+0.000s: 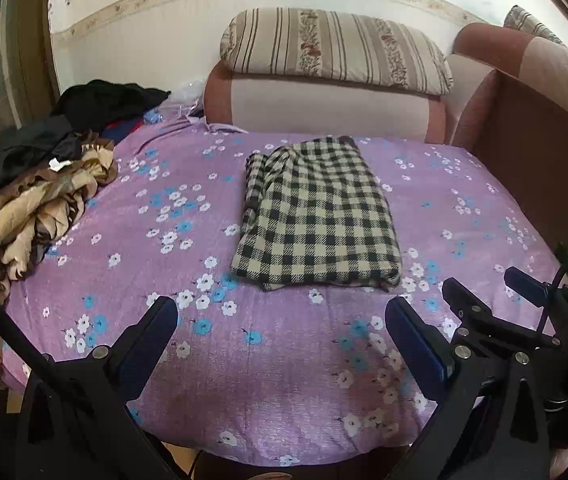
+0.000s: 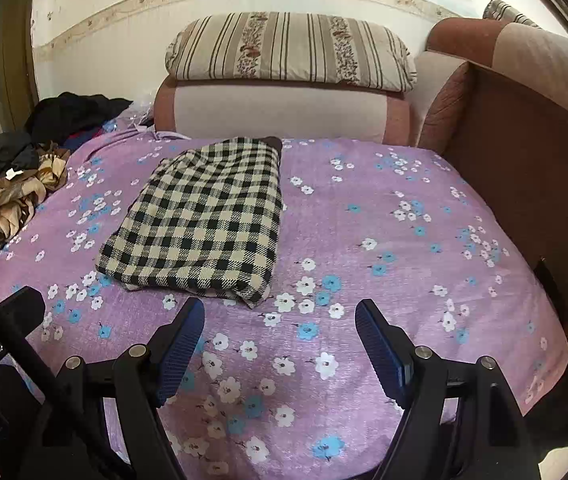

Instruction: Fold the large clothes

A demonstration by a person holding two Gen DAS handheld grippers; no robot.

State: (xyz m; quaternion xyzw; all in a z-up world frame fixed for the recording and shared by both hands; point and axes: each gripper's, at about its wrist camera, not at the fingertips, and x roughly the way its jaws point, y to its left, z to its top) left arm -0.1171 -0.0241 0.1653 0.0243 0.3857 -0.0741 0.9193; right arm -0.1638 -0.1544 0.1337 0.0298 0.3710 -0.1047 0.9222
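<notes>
A black-and-cream checked garment (image 1: 315, 212) lies folded into a rectangle on the purple flowered bed sheet (image 1: 244, 380). It also shows in the right wrist view (image 2: 204, 220), left of centre. My left gripper (image 1: 282, 314) is open and empty, held above the sheet just in front of the garment's near edge. My right gripper (image 2: 280, 316) is open and empty, just in front of the garment's near right corner. The right gripper also shows at the right edge of the left wrist view (image 1: 495, 288).
A crumpled brown-and-cream cloth (image 1: 40, 208) and a pile of dark clothes (image 1: 96, 108) lie at the bed's left side. A striped pillow (image 1: 335, 48) rests on a pink bolster (image 1: 323, 108) at the back. A brown headboard panel (image 2: 523, 152) stands at the right.
</notes>
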